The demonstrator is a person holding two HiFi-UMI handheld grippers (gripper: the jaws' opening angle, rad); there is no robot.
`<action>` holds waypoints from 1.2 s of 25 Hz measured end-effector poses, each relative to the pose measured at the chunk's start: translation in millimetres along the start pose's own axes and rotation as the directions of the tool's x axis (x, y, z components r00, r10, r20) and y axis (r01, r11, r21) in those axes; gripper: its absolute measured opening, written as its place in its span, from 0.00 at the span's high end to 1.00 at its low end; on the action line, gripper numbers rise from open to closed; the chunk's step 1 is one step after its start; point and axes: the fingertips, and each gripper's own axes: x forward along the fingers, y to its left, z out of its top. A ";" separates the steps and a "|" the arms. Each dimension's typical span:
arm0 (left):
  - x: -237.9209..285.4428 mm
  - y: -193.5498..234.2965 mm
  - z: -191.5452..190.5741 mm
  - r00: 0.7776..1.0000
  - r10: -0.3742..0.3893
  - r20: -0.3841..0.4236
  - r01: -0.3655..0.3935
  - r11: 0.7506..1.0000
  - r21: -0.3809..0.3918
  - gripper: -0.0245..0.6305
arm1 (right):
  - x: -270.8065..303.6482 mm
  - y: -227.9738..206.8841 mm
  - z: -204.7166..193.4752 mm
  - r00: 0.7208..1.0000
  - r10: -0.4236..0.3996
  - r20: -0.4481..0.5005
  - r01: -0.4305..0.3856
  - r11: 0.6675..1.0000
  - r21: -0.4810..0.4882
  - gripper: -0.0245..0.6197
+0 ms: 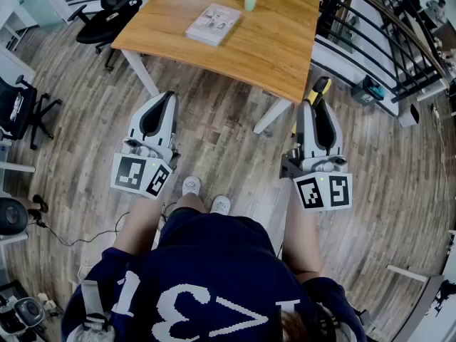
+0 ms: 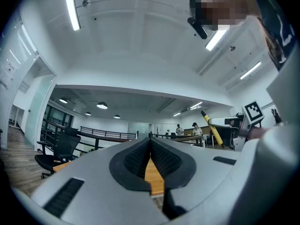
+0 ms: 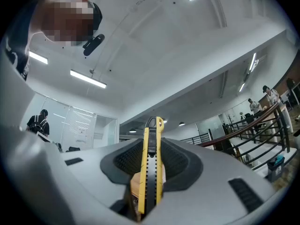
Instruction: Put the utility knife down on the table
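Observation:
A yellow and black utility knife (image 3: 152, 168) stands upright between the ribbed pads of my right gripper (image 3: 152, 161), which is shut on it. In the head view the knife (image 1: 318, 88) sticks out past the right gripper (image 1: 318, 120), short of the wooden table (image 1: 278, 48) and just off its near right corner. My left gripper (image 1: 161, 116) hangs level over the floor, left of the table legs. Its jaws (image 2: 151, 159) are shut with nothing between them. The knife (image 2: 212, 128) also shows at the right in the left gripper view.
A book (image 1: 213, 23) and a small pale green cup (image 1: 251, 1) lie on the table. Black office chairs (image 1: 107, 13) stand at the left. A dark railing (image 1: 385, 41) runs along the right. The person's shoes (image 1: 205, 194) are on the wooden floor.

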 end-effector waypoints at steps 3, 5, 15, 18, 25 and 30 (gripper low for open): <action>-3.8 -10.3 0.4 1.000 -0.001 0.002 0.001 1.000 -0.003 0.94 | -10.3 0.5 2.4 1.000 0.015 -0.004 -0.015 1.000 0.011 0.76; -4.4 -14.2 0.6 1.000 0.000 0.002 0.000 1.000 -0.003 0.94 | -13.3 -1.0 4.4 1.000 0.021 -0.004 -0.021 0.999 0.029 0.76; 6.5 -10.8 -10.8 1.000 0.012 -0.019 -0.012 1.000 -0.001 0.94 | -3.8 -9.9 -1.1 1.000 0.029 -0.007 -0.028 0.998 0.049 0.76; 22.4 -3.9 -18.3 1.000 0.009 -0.025 -0.010 1.000 -0.011 0.94 | 8.4 -18.9 -6.6 1.000 0.023 -0.015 -0.022 0.999 0.049 0.76; 86.0 32.3 -35.4 1.000 0.011 -0.026 -0.012 0.999 -0.035 0.94 | 69.9 -46.8 -25.0 0.999 0.017 -0.028 -0.016 0.999 0.049 0.76; 144.5 64.2 -38.1 1.000 -0.008 -0.013 0.007 0.999 -0.046 0.94 | 133.8 -63.1 -30.2 1.000 0.019 -0.017 -0.018 0.999 0.033 0.76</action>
